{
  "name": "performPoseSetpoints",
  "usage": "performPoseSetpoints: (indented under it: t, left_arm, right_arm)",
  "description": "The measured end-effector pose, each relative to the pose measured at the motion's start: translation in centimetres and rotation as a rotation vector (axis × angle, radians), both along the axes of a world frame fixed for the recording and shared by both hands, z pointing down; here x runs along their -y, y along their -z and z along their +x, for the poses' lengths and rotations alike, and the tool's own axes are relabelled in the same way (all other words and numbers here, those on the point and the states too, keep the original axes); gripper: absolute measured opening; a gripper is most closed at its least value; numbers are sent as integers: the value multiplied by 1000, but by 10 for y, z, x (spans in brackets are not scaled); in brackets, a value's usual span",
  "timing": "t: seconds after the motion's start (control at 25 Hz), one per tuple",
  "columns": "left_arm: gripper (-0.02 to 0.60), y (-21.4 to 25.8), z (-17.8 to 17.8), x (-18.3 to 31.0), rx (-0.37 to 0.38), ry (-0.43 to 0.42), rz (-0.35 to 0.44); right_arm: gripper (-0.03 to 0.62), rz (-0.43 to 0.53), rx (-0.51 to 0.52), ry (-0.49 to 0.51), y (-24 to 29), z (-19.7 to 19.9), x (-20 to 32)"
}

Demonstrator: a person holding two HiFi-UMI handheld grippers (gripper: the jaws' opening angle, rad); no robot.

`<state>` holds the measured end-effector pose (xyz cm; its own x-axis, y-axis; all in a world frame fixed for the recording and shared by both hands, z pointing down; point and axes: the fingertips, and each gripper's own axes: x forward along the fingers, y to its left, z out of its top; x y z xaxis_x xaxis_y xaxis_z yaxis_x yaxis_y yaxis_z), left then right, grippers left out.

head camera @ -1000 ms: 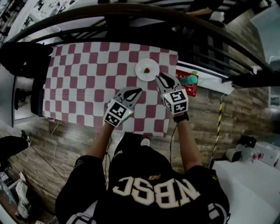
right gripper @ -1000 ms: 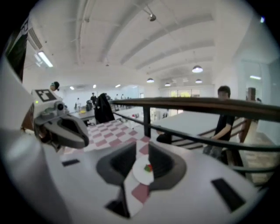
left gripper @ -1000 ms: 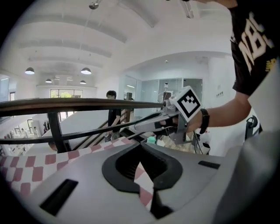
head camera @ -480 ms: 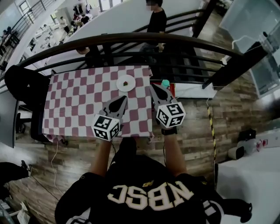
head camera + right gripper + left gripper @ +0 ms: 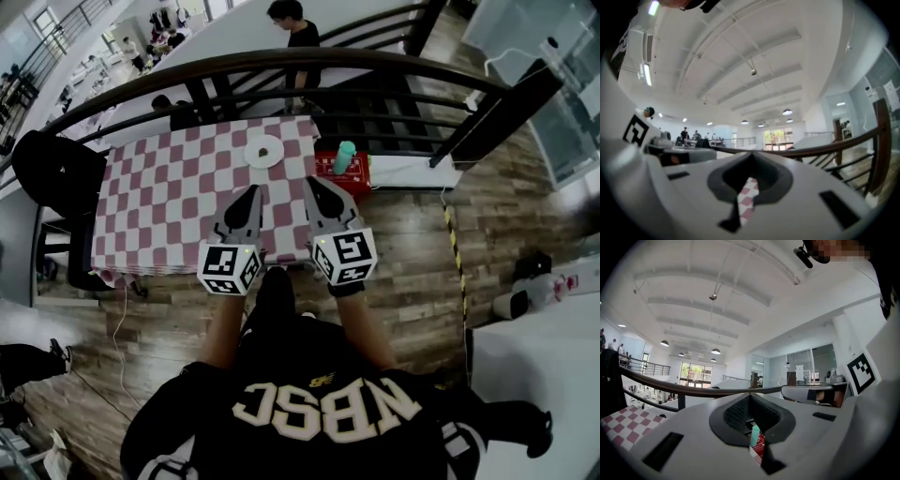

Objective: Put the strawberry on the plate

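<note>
The white plate sits near the far edge of the checkered table. A small dark spot at its middle is the strawberry, too small to make out well. Both grippers are held over the near edge of the table, well short of the plate. My left gripper points toward the plate, shut and empty. Beside it, my right gripper is also shut with nothing in it. In the left gripper view and the right gripper view the jaws meet, leaving only a thin slit.
A red box with a teal bottle stands just right of the table. A dark curved railing runs behind the table, with people beyond it. A black chair is at the table's left end.
Both grippers have drawn back from the plate toward the person. The right jaws, open beside the plate a second ago, have closed. The strawberry stays on the plate.
</note>
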<state>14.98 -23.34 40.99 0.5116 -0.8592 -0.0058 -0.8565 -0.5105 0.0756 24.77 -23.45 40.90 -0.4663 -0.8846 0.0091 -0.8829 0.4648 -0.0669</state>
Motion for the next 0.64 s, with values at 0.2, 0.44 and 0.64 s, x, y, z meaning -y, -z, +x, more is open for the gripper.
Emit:
performPoseSetpoints:
  t: [0.2,0.44,0.64]
  left_arm:
    - [15,3,3,-22,-5,15,21]
    - [15,3,8,-34,7,20,26]
    - [15,-1,13,-54,15,24,18]
  right_arm:
    - [19,2,-4,12,2,-3,-22]
    - [20,-28,-58,6,-5,0,-30]
    - [18,-35,-58,0,-5,7,-49]
